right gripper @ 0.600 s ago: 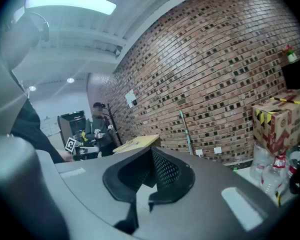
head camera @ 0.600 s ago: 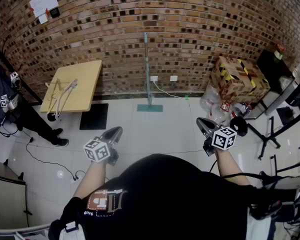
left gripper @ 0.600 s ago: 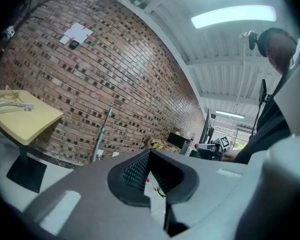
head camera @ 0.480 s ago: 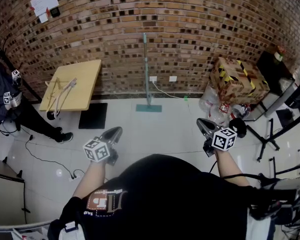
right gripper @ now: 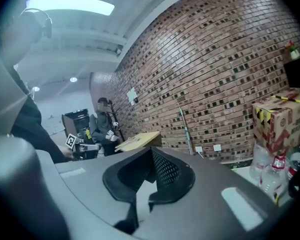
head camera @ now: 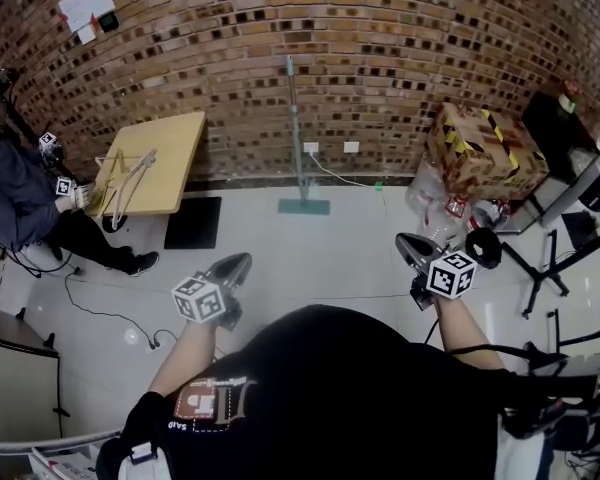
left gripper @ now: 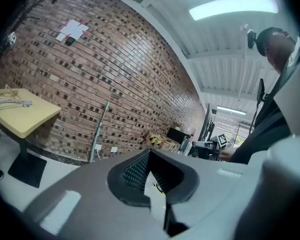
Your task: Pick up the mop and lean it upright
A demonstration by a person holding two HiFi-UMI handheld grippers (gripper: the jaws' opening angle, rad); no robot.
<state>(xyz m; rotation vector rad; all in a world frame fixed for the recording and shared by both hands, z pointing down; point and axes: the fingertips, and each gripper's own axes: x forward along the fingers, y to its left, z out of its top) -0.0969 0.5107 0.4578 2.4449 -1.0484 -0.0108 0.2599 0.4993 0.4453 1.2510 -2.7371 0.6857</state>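
Head view: the mop (head camera: 297, 138) stands upright against the brick wall (head camera: 430, 58), its head at the wall's foot. The left gripper (head camera: 241, 260) and right gripper (head camera: 401, 241) hang well back from the wall.

Left gripper view: jaws clenched, empty, facing the wall.

Right gripper view: jaws clenched, empty.

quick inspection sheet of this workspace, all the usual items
surface: white tiled floor.
job's things: mop upright against brick wall, head on floor.
clutter: taped cardboard box, plastic bottles, wooden table.
grippers: left gripper and right gripper shut, empty, away from mop.
cables: black cable on floor; white lead from wall socket.
surroundings: seated person at left, black stand at right.
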